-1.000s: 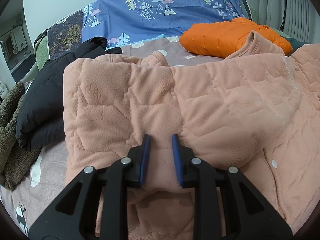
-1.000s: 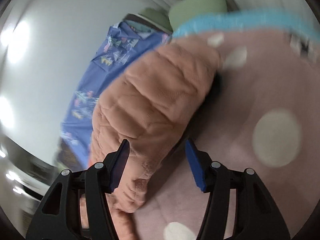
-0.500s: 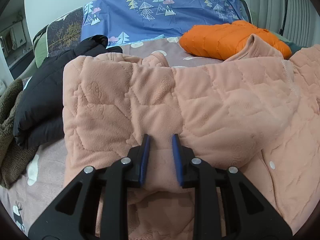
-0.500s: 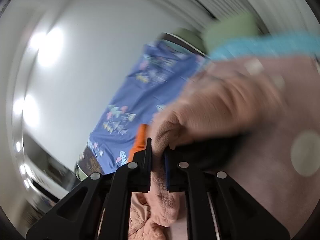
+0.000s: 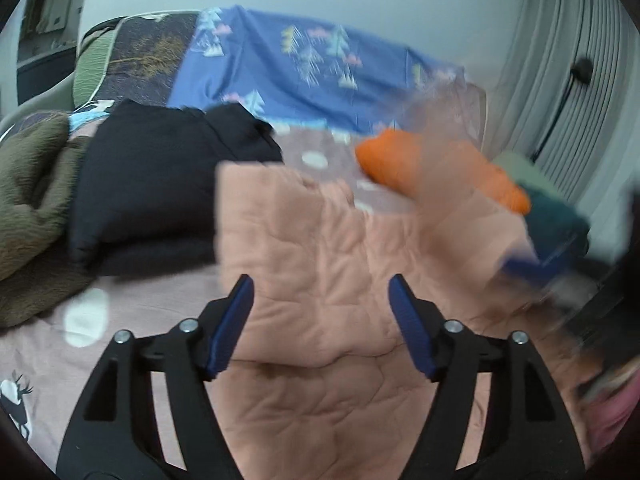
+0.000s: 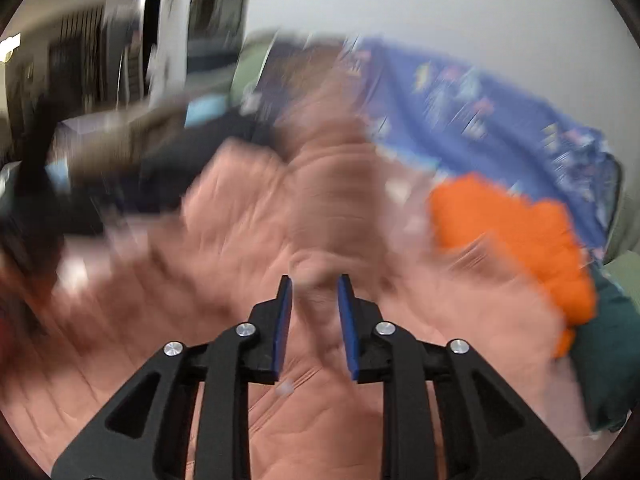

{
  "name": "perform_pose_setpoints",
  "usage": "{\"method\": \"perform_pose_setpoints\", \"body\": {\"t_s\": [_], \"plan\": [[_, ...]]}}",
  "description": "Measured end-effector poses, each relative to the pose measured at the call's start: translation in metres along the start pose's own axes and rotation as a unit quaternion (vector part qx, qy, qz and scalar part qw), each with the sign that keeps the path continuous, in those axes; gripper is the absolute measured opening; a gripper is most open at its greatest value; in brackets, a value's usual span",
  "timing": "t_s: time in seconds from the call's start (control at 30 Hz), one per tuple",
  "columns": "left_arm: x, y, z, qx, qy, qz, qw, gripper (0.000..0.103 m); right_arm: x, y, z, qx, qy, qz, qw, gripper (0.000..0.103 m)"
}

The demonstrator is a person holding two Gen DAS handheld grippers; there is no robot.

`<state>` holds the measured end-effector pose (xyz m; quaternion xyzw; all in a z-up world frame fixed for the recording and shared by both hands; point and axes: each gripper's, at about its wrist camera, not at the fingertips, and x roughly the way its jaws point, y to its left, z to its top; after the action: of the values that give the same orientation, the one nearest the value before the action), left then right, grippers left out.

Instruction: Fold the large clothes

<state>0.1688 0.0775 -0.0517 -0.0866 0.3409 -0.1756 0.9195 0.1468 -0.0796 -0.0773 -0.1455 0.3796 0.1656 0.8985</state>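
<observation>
I had the peach quilted fleece jacket [image 5: 320,256] lying spread on the pink spotted bed sheet [image 5: 132,304], one side already folded over. My left gripper [image 5: 320,320] had just been opening; its fingers stood wide apart above the fabric, holding nothing. My right gripper [image 6: 314,320] carried a sleeve of the jacket between its nearly closed fingers, which had just been easing apart; blur hid whether they pinched it. I judged the sleeve should land flat across the body before release. A black padded coat [image 5: 160,184] lay just beside the jacket, an orange puffer jacket [image 6: 520,240] crowded the other side.
</observation>
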Motion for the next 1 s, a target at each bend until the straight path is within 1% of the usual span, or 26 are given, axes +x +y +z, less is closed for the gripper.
{"method": "perform_pose_setpoints", "body": {"t_s": [0.07,0.13,0.23,0.27,0.3,0.37,0.47,0.5,0.53,0.57,0.6,0.67,0.7,0.77,0.8,0.83,0.87,0.9,0.93,0.97,1.0], "plan": [[-0.009,0.011,0.001,-0.013,-0.001,-0.020,0.9997,0.079,0.009,0.005,-0.010,0.011,0.016,0.001,1.000,0.030],[-0.007,0.019,0.000,-0.023,0.011,-0.034,0.9991,0.081,0.006,0.001,-0.015,0.026,0.019,0.011,0.999,0.036],[0.008,0.019,-0.002,-0.029,0.030,-0.035,0.9985,0.081,-0.007,-0.007,-0.019,0.039,0.015,0.015,0.999,0.038],[0.014,0.016,-0.003,-0.026,0.035,-0.039,0.9983,0.080,-0.015,-0.009,-0.028,0.042,0.012,0.013,0.999,0.039],[0.022,0.011,-0.002,-0.020,0.040,-0.039,0.9982,0.080,-0.020,-0.014,-0.030,0.045,0.010,0.009,0.999,0.040],[0.037,0.002,0.000,-0.016,0.053,-0.034,0.9979,0.078,-0.021,0.000,-0.040,0.050,0.009,-0.003,0.999,0.043],[0.062,-0.003,0.007,-0.037,0.075,-0.052,0.9951,0.074,-0.024,-0.011,-0.052,0.070,0.013,-0.015,0.997,0.044],[0.069,-0.003,0.009,-0.045,0.082,-0.053,0.9942,0.067,-0.026,-0.016,-0.056,0.077,0.014,-0.019,0.997,0.044],[0.081,-0.003,0.012,-0.057,0.089,-0.049,0.9932,0.043,-0.029,-0.019,-0.061,0.082,0.014,-0.024,0.996,0.044],[0.086,-0.003,0.013,-0.061,0.092,-0.048,0.9927,0.014,-0.031,-0.024,-0.063,0.088,0.013,-0.030,0.996,0.044],[0.087,-0.002,0.014,-0.066,0.092,-0.042,0.9926,0.012,-0.035,-0.029,-0.066,0.095,0.010,-0.037,0.995,0.044],[0.062,-0.007,0.019,-0.067,0.048,-0.064,0.9945,0.011,-0.047,-0.046,-0.071,0.114,-0.007,-0.054,0.992,0.044],[0.040,-0.015,0.022,-0.050,0.014,-0.069,0.9963,0.011,-0.052,-0.054,-0.073,0.126,-0.015,-0.063,0.990,0.044],[0.012,-0.023,0.024,-0.010,-0.028,-0.048,0.9984,0.011,-0.057,-0.079,-0.079,0.161,-0.018,-0.089,0.983,0.044],[0.001,-0.024,0.020,0.012,-0.043,-0.024,0.9987,0.011,-0.055,-0.089,-0.082,0.177,-0.011,-0.100,0.979,0.044],[0.001,-0.022,0.018,0.020,-0.044,-0.008,0.9988,0.013,-0.048,-0.100,-0.086,0.195,0.004,-0.112,0.974,0.044],[0.008,-0.016,0.012,0.028,-0.030,0.014,0.9991,0.017,-0.038,-0.107,-0.092,0.208,0.027,-0.114,0.971,0.044],[0.018,-0.011,0.008,0.030,-0.012,0.029,0.9991,0.022,-0.030,-0.110,-0.097,0.216,0.040,-0.111,0.969,0.044],[0.037,-0.002,-0.002,0.030,0.025,0.050,0.9980,0.031,-0.022,-0.111,-0.103,0.223,0.051,-0.109,0.967,0.045],[0.052,0.006,-0.012,0.030,0.055,0.071,0.9955,0.035,-0.020,-0.109,-0.106,0.220,0.050,-0.114,0.968,0.045],[0.056,0.010,-0.019,0.026,0.062,0.071,0.9952,0.036,-0.021,-0.104,-0.105,0.206,0.046,-0.126,0.969,0.046]]}}
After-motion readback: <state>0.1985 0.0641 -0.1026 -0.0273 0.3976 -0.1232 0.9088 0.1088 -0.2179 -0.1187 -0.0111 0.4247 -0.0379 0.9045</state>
